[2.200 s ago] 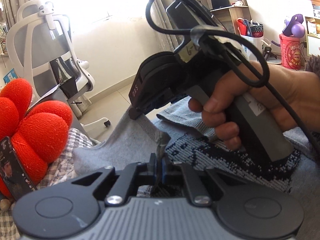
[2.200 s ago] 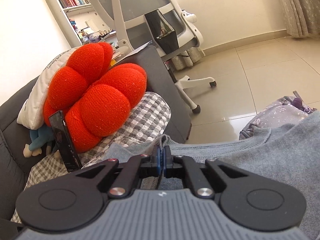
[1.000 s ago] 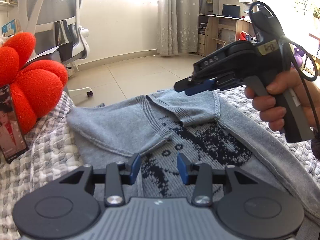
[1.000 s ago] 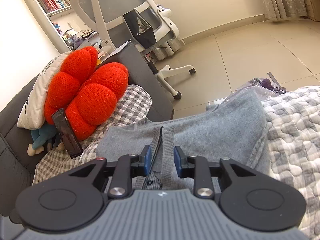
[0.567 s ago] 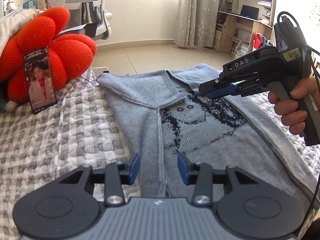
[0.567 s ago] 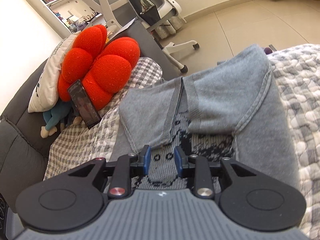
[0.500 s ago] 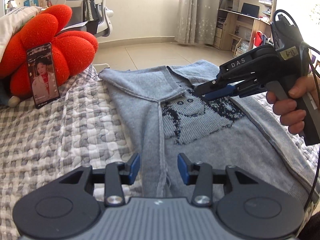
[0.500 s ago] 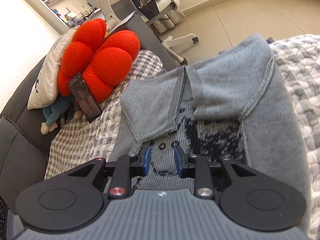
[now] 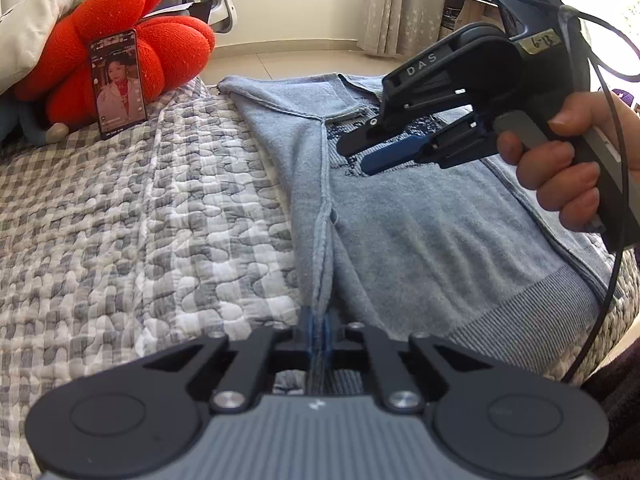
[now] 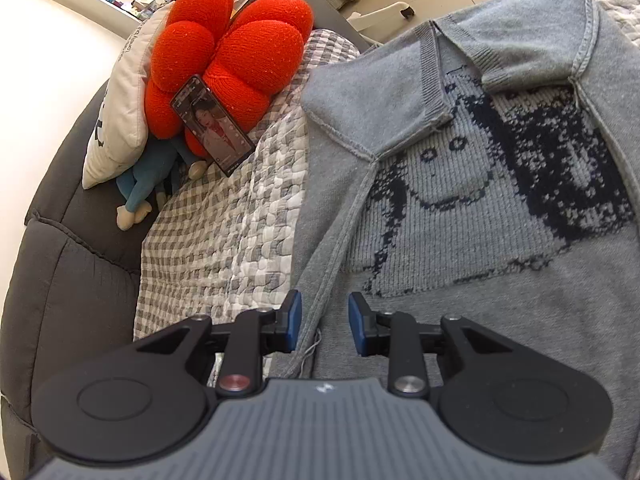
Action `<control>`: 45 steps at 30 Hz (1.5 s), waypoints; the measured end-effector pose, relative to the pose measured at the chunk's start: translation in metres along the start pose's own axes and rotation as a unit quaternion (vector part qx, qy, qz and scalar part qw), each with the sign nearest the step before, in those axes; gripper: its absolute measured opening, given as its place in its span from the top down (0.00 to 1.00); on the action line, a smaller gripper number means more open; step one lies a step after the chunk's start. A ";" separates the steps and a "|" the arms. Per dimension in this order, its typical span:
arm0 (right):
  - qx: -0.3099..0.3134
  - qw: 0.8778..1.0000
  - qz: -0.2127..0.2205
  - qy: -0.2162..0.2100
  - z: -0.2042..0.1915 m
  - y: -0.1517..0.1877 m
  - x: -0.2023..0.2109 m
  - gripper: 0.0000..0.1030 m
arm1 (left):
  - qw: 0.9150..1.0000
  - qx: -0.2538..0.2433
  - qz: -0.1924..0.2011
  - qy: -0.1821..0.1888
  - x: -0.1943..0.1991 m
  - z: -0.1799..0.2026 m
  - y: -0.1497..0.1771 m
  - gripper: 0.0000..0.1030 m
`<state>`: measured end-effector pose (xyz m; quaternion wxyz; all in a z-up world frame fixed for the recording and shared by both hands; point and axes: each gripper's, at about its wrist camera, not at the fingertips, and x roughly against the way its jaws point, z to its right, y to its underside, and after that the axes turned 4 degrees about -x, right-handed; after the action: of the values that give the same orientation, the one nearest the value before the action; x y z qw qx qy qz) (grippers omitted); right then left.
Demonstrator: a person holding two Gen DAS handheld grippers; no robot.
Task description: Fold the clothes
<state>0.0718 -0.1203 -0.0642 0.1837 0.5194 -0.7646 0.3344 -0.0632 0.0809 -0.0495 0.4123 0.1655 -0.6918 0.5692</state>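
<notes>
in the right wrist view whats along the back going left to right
White pillow → red flower cushion with a phone propped against it → checked quilt → grey sweater.

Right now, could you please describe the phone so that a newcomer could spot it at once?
Start at the big red flower-shaped cushion at the sofa's end, beside the white pillow. The phone leans upright against its front, base on the checked quilt. It is the only flat, dark-framed slab, its lit screen showing a person.
</notes>
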 end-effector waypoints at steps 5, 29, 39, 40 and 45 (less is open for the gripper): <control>-0.005 1.000 0.000 -0.014 0.000 0.006 -0.007 0.71 | 1.000 -0.014 0.018 0.004 0.016 0.010 -0.006 0.96; -0.052 0.997 0.041 -0.036 0.043 -0.015 0.001 0.71 | 0.987 -0.041 0.015 0.154 -0.016 0.044 -0.019 0.85; -0.009 0.997 0.071 -0.017 0.037 -0.022 -0.013 0.77 | 0.983 -0.033 0.076 0.162 -0.037 0.016 -0.018 0.83; 0.001 0.997 0.074 -0.010 0.036 -0.022 -0.013 0.83 | 0.982 -0.032 0.077 0.170 -0.041 0.014 -0.015 0.83; 0.048 0.994 0.091 0.026 0.030 -0.021 -0.013 0.96 | 0.971 -0.022 0.095 0.218 -0.047 0.011 0.002 0.83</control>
<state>0.0983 -0.1374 -0.0870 0.1470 0.4468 -0.7868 0.3997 -0.0404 0.0605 -0.0869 0.5008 -0.0384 -0.6102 0.6127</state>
